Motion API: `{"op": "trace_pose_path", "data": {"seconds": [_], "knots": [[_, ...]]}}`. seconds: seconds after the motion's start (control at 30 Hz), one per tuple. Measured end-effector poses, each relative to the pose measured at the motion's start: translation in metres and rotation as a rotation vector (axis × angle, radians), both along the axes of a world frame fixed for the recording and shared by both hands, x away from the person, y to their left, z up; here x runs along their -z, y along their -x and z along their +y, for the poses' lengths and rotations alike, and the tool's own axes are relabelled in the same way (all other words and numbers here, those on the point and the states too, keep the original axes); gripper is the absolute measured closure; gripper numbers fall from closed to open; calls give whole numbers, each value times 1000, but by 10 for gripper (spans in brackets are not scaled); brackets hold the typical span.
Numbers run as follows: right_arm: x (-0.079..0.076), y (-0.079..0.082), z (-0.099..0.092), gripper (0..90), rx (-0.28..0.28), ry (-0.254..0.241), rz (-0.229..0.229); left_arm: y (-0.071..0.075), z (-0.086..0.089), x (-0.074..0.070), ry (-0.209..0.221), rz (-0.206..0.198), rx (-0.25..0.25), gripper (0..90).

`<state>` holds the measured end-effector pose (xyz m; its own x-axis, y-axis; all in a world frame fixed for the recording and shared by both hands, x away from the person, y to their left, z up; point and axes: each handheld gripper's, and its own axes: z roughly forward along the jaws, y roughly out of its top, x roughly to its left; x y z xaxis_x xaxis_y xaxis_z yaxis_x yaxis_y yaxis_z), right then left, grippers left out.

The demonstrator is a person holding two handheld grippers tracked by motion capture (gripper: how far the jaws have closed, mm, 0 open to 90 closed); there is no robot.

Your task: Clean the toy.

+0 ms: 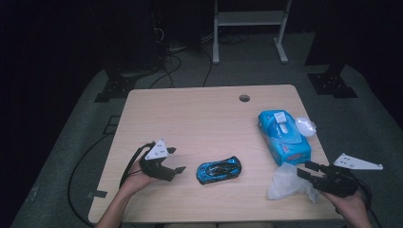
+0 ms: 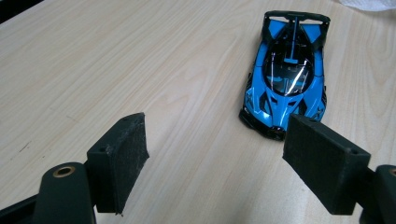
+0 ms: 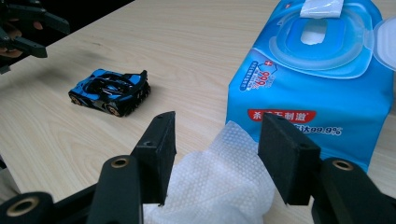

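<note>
Wipe [image 3: 219, 186] apparently between right gripper [image 3: 217, 154] pads.

You see a light wooden table [image 1: 190, 118] on grey carpet [image 1: 375, 118], a white metal stand [image 1: 249, 19] behind, black cables [image 1: 166, 61] trailing into a dark room.

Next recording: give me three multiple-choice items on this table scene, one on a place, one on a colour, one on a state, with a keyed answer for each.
1. Where is the toy car?
A. Between the left tongs and the white wipe
B. On top of the wipes pack
C. On the floor

2. What colour is the toy car?
A. Red and white
B. Blue and black
C. Yellow

3. How is the lid of the wipes pack?
A. Shut
B. Flipped open
C. Torn off

Answers: 1 A, the high view shows it between them on the table; 2 B, blue body with black parts; 3 B, the flap lies open with a wipe poking out.
</note>
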<state>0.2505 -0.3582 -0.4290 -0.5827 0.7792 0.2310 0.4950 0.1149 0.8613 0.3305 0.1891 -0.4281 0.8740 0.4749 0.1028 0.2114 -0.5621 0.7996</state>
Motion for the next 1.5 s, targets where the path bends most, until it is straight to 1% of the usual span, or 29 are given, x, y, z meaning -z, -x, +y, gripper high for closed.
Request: {"op": "trace_pose_path", "data": {"seconds": [0.33, 0.37, 0.4, 0.5, 0.6, 0.8, 0.83, 1.1, 1.23, 1.4, 1.5], "knots": [[0, -4, 4, 451, -3, -3, 2, 2, 10, 0, 12, -1, -23, 207], [0, -5, 4, 450, -4, -2, 4, 3, 12, 0, 6, -1, -26, 207], [0, -5, 4, 450, -5, -2, 4, 3, 13, 0, 15, 2, -31, 206], [0, -7, 5, 449, -8, 0, 3, 4, 17, 1, 14, 1, -37, 206], [0, -9, 7, 447, -11, 2, 4, 4, 20, 2, 25, 4, -47, 203], [0, -13, 11, 443, -17, 4, 6, 6, 28, 1, 22, 1, -63, 200], [0, -13, 11, 441, -19, 4, 6, 6, 30, 2, 30, 0, -67, 200], [1, -17, 14, 431, -22, 8, 11, 9, 44, 4, 44, 0, -101, 197], [1, -19, 16, 426, -25, 10, 12, 11, 50, 7, 63, 3, -122, 195], [2, -20, 20, 418, -31, 9, 10, 13, 54, 10, 67, 0, -134, 193], [2, -20, 23, 404, -33, 0, 7, 14, 54, 12, 80, 0, -145, 186]]}}
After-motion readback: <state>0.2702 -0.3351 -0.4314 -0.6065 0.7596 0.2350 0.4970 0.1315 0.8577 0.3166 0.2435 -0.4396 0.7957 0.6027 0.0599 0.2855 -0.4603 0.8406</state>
